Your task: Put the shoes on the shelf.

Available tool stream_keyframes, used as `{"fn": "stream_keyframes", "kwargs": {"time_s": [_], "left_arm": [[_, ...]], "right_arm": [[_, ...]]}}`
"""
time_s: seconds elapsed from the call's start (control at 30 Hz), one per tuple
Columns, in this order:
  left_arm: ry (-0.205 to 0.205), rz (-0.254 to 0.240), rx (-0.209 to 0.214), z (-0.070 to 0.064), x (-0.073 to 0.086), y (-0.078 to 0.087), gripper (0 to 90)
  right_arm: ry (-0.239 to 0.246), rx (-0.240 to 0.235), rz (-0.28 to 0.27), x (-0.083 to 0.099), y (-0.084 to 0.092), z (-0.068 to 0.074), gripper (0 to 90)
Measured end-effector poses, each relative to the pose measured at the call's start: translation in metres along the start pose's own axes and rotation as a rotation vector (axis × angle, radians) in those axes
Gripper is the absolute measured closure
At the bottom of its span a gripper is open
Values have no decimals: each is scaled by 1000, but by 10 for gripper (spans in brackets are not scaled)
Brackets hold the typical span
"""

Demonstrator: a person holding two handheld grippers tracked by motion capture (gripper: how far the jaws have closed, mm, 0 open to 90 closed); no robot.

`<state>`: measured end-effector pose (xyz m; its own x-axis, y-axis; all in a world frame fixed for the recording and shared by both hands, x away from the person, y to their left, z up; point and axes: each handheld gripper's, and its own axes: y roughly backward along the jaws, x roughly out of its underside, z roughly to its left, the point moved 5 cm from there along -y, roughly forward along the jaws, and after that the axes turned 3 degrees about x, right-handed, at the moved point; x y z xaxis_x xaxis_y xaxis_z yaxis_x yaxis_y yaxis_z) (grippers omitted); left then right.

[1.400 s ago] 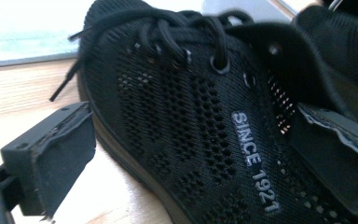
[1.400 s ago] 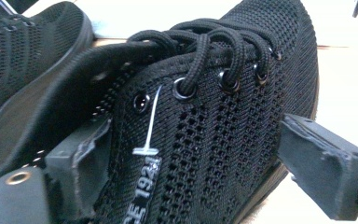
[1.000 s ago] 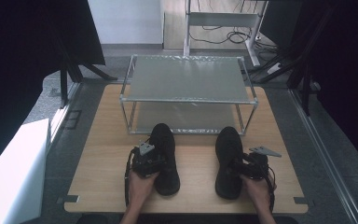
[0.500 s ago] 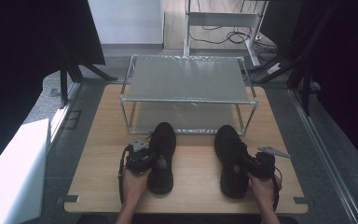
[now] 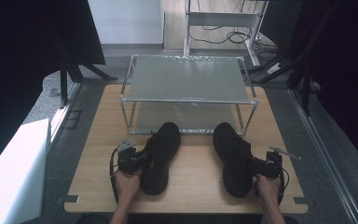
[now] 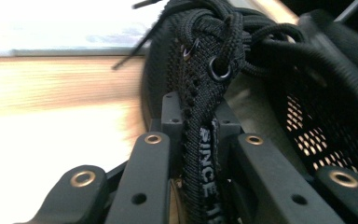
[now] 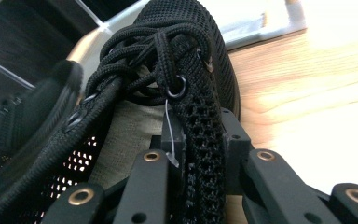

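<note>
Black mesh sits pinched in each of your tools: your left gripper (image 6: 200, 154) has just closed on the lace-side collar of the left sneaker (image 5: 161, 156), your right gripper (image 7: 200, 154) on the right sneaker (image 5: 233, 156). Gripping the thin upper edge lets you carry both from the wooden table (image 5: 98, 140) toward the wire shoe rack (image 5: 186, 79) just beyond their toes.

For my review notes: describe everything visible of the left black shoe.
The left shoe is a black knit-mesh lace-up trainer with metal eyelets, tied laces and white lettering on its collar edge. It lies sole down on the wooden table, toe toward the wire shelf rack, angled slightly. The left gripper has just been closing and now clamps the collar's side wall.
</note>
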<state>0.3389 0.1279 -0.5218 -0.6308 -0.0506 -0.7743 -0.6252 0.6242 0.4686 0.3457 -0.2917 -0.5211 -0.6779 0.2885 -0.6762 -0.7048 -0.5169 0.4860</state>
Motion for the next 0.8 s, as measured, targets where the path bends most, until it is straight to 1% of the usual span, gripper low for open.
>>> {"fn": "stream_keyframes", "kwargs": {"time_s": [0.03,0.07,0.17,0.23,0.3,0.33,0.4,0.47,0.63,0.67,0.77,0.8], "left_arm": [[1,-1,17,-1,0,0,804],[-5,0,19,-2,0,0,805],[-13,13,4,-6,0,0,805],[0,14,16,-7,1,0,805],[23,2,39,-7,1,2,806],[43,-9,51,-7,1,3,806],[65,-23,74,-8,0,6,807],[85,-40,88,-10,-1,9,807],[116,-77,129,-16,-6,19,806],[125,-87,138,-18,-7,20,807],[142,-97,159,-22,-9,22,806],[142,-98,166,-24,-10,23,806]], "right_arm": [[-10,-19,0,-1,0,1,764],[-15,-31,-5,-1,1,3,764],[-26,-66,-10,-3,4,9,764],[-30,-83,-15,-4,5,11,764],[-40,-102,-14,-4,6,14,764],[-46,-111,-15,-4,6,15,764],[-60,-139,-17,-5,7,17,765],[-68,-162,-23,-5,8,20,765],[-72,-203,-32,-7,10,30,765],[-79,-221,-34,-7,11,34,765],[-77,-235,-41,-7,11,37,765],[-80,-240,-41,-7,12,38,765]]}}
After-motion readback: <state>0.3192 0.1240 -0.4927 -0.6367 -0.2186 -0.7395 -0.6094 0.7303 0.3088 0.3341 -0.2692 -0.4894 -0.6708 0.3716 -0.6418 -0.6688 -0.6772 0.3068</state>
